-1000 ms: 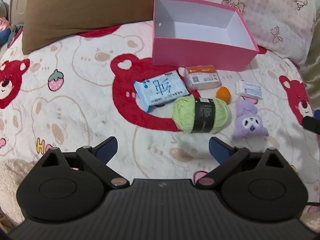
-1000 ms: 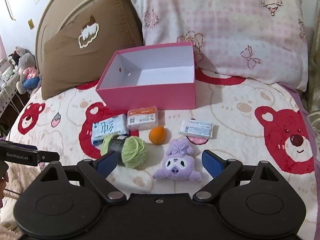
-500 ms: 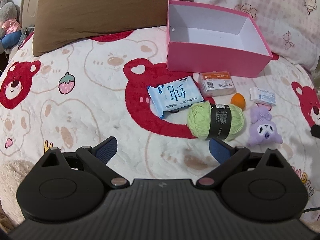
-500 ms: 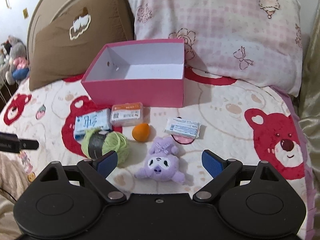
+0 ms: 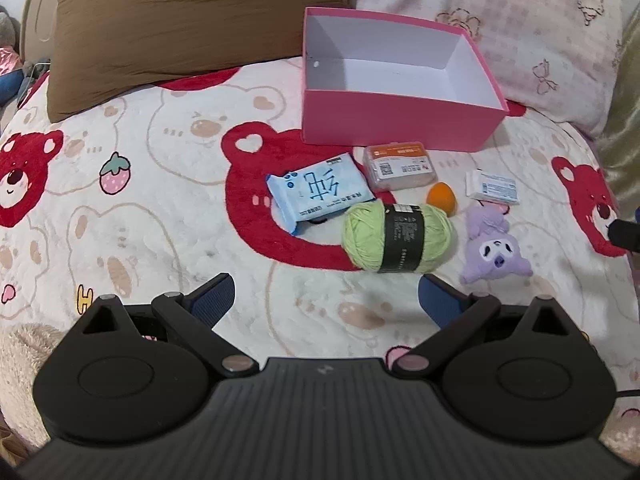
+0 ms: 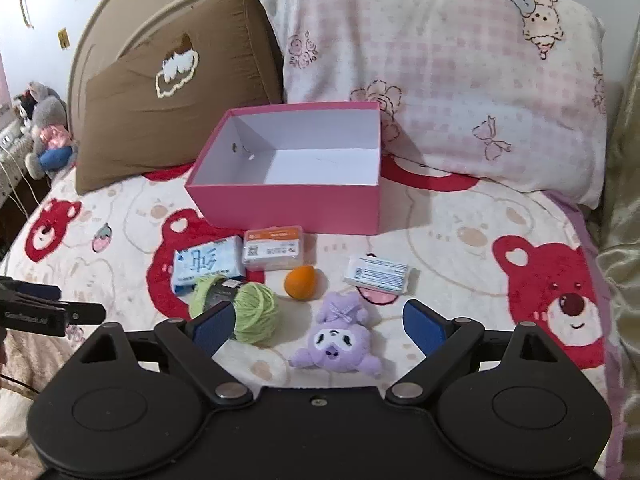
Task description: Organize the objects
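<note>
Just ahead of my right gripper [image 6: 319, 323], between its widely parted, empty jaws, lies the purple plush [image 6: 337, 338], not yet touched. My left gripper [image 5: 325, 298] hangs just as wide and empty above the blanket [image 5: 160, 200], the green yarn ball [image 5: 398, 238] just past its fingertips. Both tools tilt steeply down at the bed. Nothing is packed yet, so I judge this the opening step: choosing a first item. The next move calls for sinking onto the plush and pinching its soft body squarely. Beyond sit the orange ball [image 6: 301, 281], the blue tissue pack [image 6: 208, 265], the orange-labelled case [image 6: 274, 249] and a small white packet [image 6: 377, 273], possibly wipes. Farthest, the pink box [image 6: 296, 180] stands open and bare by the pillows.
</note>
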`<state>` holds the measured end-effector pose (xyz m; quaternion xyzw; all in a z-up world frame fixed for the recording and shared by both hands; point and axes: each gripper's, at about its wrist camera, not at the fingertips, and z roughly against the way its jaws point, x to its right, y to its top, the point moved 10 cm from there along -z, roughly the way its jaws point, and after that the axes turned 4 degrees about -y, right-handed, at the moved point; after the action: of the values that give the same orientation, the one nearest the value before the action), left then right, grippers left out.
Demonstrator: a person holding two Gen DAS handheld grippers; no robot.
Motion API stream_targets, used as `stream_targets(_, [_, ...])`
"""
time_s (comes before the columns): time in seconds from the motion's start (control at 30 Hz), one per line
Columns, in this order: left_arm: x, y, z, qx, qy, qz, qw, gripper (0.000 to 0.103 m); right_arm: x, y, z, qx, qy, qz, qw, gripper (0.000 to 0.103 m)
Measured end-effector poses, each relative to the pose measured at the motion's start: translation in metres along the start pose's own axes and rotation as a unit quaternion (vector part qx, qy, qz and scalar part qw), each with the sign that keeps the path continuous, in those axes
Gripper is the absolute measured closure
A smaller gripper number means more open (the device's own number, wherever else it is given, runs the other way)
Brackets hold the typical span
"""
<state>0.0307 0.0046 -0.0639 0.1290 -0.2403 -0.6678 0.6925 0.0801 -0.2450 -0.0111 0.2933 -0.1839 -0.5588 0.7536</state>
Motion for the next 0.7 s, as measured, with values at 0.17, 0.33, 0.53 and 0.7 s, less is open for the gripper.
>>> stream_targets(0.17, [0.008, -0.001, 0.005, -0.006, -0.019, -0.004, 0.9998, 0.005, -0.005, -0.007, -0.001, -0.027, -0.012, 0.015, 0.999, 0.01])
stream_targets(0.33, [0.017, -0.002, 0.01, -0.01, -0.037, -0.005, 0.9992, 0.005, -0.011, -0.014, -0.001, -0.04, -0.011, 0.017, 0.999, 0.01])
stream_targets(0.53, [0.018, -0.005, 0.008, -0.016, -0.043, -0.001, 0.9989, 0.005, -0.014, -0.021, -0.002, -0.052, -0.011, 0.018, 0.998, 0.01])
stream_targets(0.7, [0.025, -0.006, 0.011, -0.024, -0.056, -0.003, 0.9981, 0.005, -0.014, -0.022, -0.003, -0.056, -0.009, 0.013, 0.998, 0.01])
